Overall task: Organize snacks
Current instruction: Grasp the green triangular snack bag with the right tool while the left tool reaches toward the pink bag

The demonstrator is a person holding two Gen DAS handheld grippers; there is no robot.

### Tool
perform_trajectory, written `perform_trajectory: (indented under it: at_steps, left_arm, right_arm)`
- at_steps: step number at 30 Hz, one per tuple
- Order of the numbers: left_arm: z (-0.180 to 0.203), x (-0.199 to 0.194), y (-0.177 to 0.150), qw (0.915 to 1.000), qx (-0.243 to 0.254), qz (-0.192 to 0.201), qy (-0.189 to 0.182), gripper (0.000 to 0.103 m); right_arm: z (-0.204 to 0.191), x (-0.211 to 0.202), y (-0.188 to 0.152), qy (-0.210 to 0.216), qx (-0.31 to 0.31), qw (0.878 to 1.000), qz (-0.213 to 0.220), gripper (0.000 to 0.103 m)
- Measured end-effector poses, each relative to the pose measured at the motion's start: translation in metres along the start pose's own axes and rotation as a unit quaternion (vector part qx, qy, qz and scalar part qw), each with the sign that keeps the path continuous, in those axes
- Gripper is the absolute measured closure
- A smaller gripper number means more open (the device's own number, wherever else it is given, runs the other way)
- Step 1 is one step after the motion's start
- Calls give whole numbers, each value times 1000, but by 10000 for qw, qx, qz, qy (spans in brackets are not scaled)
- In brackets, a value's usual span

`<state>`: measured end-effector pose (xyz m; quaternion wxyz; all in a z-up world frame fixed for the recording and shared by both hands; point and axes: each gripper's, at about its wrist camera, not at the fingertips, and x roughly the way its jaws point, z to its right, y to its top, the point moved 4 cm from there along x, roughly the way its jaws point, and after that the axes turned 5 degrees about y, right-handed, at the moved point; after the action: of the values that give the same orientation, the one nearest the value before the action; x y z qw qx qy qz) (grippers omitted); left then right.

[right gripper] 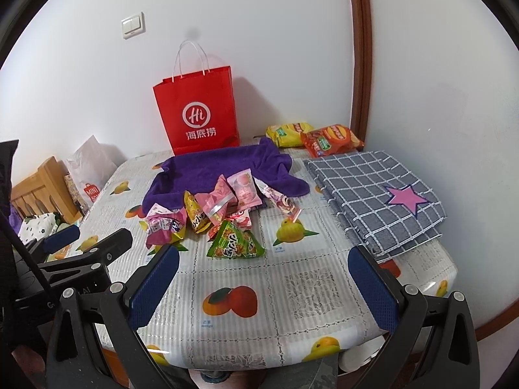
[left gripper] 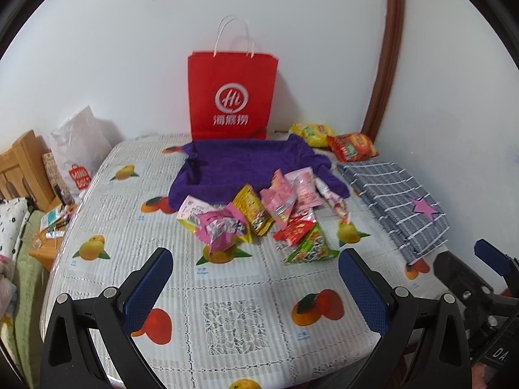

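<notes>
I see the snack pile (left gripper: 259, 214) lying mid-tabletop, its long axis running left to right along the near edge of the purple towel (left gripper: 240, 162), with a green triangular packet (right gripper: 235, 241) nearest me, apex pointing up. Two more bags, yellow (left gripper: 309, 134) and red (left gripper: 352, 146), sit at the far right corner beside the red paper bag (left gripper: 232, 97). My left gripper (left gripper: 256, 288) and right gripper (right gripper: 262, 288) hover over the near edge, both spread wide and empty.

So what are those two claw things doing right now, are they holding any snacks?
Left gripper: open, holding nothing.
Right gripper: open, holding nothing.
</notes>
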<state>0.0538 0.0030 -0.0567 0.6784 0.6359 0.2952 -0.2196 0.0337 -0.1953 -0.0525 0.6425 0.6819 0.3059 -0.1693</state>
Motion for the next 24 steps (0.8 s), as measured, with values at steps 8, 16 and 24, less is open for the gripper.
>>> perform_trajectory:
  at_steps: [8, 16, 24]
  left_arm:
    - [-16, 51, -15, 9989, -95, -447, 101, 0]
    - [-48, 101, -30, 9954, -347, -852, 285, 1]
    - [-80, 131, -44, 9909, -733, -1055, 392, 1]
  right_arm:
    - [14, 56, -14, -28, 196, 9991, -369, 4]
    - [7, 115, -23, 247, 33, 9969, -741, 16]
    - [-19, 168, -26, 617, -316, 9941, -829, 16]
